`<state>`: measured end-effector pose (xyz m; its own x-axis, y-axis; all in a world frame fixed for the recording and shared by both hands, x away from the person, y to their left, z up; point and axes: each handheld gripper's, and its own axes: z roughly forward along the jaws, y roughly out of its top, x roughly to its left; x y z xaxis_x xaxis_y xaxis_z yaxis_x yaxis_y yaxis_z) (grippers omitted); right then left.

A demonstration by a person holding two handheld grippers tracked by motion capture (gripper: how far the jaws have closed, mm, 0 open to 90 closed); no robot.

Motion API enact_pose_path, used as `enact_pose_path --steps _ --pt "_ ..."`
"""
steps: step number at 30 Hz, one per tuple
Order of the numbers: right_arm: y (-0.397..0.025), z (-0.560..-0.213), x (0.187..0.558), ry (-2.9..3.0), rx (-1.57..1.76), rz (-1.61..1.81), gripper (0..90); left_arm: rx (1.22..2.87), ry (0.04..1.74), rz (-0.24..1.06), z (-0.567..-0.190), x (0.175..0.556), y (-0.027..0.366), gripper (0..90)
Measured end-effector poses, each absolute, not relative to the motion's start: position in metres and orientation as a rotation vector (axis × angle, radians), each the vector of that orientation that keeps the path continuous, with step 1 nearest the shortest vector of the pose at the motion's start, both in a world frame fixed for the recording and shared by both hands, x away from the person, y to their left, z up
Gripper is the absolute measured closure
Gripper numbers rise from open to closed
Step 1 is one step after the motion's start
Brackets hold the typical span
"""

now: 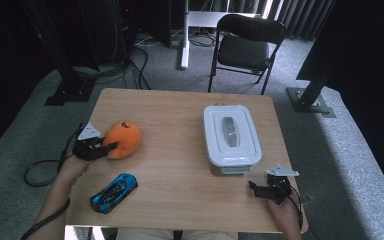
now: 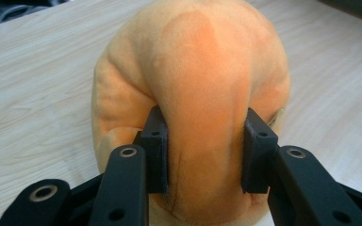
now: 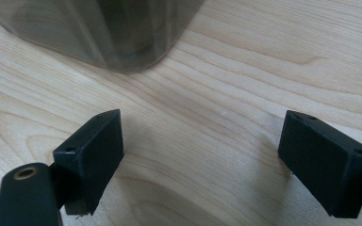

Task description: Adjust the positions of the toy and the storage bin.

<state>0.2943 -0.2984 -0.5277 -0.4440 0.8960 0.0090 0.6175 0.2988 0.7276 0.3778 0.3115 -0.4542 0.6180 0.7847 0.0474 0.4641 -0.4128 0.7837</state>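
Orange plush toy (image 1: 122, 139) sits on the bench (image 1: 180, 200) close to the left edge, about midway between the far and near edges, and the left gripper (image 1: 104, 148) has got it! In the left gripper view the two black jaws are pressed into the soft orange plush toy (image 2: 202, 89) from either side, squeezing a ridge of it between them, the fabric bulging out above the pads (image 2: 156, 150). The toy rests on the wood, so it's clamped but not lifted clear as far as one can see. From above, the person's left hand (image 1: 72, 165) comes in over the left edge, cable trailing off onto the floor.

Over at the near right corner, the right gripper (image 1: 265, 187) hovers low over bare wood, jaws spread wide with nothing between them; the right gripper view shows open grain between the two pads (image 3: 94, 155) and the rounded corner of the grey storage box (image 3: 103, 33) just ahead. That grey storage box (image 1: 230, 137), white lid on, stands toward the right edge, well apart from the toy.

A blue toy car (image 1: 114, 192) lies near the near edge on the left side, just below the clamped toy, not touching it
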Motion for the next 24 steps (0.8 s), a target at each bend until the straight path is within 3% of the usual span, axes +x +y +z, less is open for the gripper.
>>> enact_pose_path --steps 13,16,24 --pt "-0.298 -0.528 0.294 2.172 1.354 0.944 14.2 2.182 0.906 0.450 -0.465 0.373 0.305 59.7" --pt "-0.298 -0.528 0.294 2.172 1.353 0.945 14.2 2.156 0.909 0.441 -0.467 0.371 0.307 52.3" --pt "-0.298 -0.528 0.294 2.172 1.353 0.945 14.1 2.116 1.006 0.469 -0.455 0.368 0.312 21.0"
